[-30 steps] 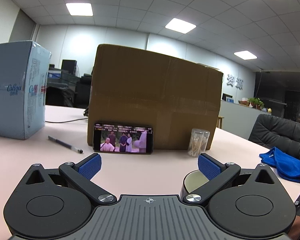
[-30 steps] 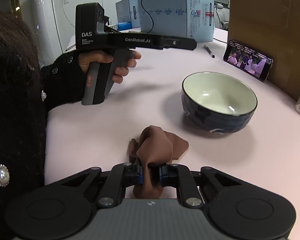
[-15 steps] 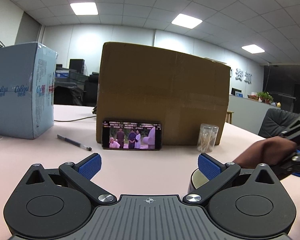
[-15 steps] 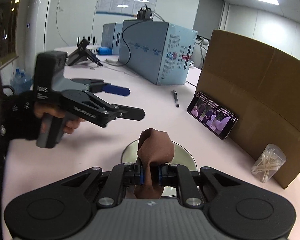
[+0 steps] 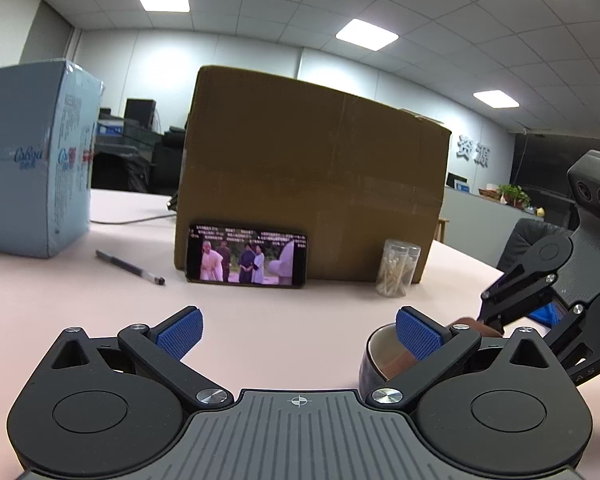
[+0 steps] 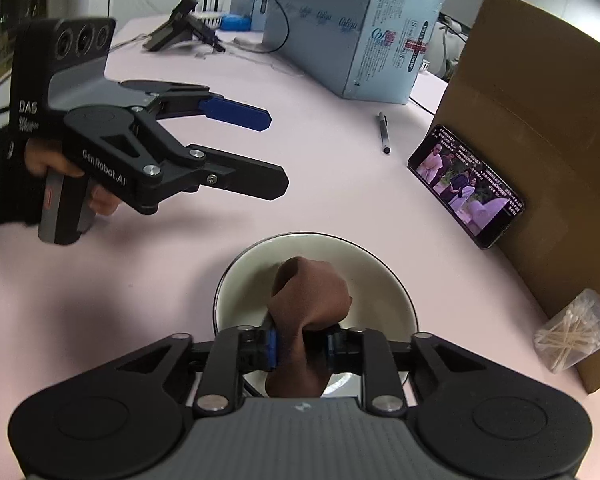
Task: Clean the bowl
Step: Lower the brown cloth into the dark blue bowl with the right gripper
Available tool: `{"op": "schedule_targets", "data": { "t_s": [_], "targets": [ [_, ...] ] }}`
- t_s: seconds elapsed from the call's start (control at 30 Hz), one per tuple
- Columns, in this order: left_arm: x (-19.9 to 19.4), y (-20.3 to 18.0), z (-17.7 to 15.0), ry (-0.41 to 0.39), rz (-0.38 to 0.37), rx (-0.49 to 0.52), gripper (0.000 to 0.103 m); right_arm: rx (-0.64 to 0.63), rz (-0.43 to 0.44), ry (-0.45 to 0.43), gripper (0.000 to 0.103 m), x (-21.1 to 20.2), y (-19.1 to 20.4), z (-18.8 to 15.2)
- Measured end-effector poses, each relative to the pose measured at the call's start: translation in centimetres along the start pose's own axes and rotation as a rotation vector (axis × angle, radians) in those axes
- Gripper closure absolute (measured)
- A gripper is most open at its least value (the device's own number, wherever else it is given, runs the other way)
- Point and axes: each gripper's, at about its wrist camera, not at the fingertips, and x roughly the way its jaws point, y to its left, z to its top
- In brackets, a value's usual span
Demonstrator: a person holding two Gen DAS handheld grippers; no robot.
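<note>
The right gripper point(image 6: 300, 350) is pinching a brown cloth point(image 6: 308, 300) between its blue pads, and the bunched end of the cloth hangs over the inside of the bowl point(image 6: 380, 292). The bowl is cream inside with a dark rim and sits on the pink counter point(image 6: 320, 184), near its front edge. From the left wrist view only a slice of the bowl point(image 5: 374, 354) shows, just behind the right-hand finger, with the cloth point(image 5: 466, 324) poking up above it.

The left gripper point(image 6: 274, 150) hovers over the counter to the left of the bowl, clear of it, with its fingers spread wide and nothing between them; in its own view the two blue pads point(image 5: 179, 330) stand far apart.

Further back, a phone point(image 6: 466, 186) playing a video leans against a cardboard box point(image 6: 540, 120) along the counter's right side. A clear tub of cotton swabs point(image 6: 572, 332) stands against the same box, nearer the front. A pen point(image 6: 383, 132) lies on the counter between the phone and a pale blue carton point(image 6: 352, 32) at the far edge.
</note>
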Motion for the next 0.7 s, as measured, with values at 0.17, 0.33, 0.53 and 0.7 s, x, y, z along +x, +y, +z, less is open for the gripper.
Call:
{"op": "schedule_targets", "data": {
  "t_s": [0.17, 0.33, 0.53, 0.7],
  "targets": [
    [0.4, 0.4, -0.1, 0.033, -0.012, -0.035, 0.0, -0.032, -0.046, -0.021, 0.041, -1.6, -0.3, 0.1],
    [0.8, 0.5, -0.3, 0.062, -0.04, -0.044, 0.0, -0.082, -0.04, 0.041, 0.046, -1.3, -0.3, 0.3],
    [1.4, 0.4, -0.5, 0.092, -0.056, -0.047, 0.0, -0.1, -0.019, 0.087, 0.072, 1.4, -1.2, 1.4],
    [1.5, 0.4, -0.6, 0.103, -0.075, -0.056, 0.0, -0.147, 0.048, 0.148, 0.091, 3.5, -0.1, 2.2]
  ]
}}
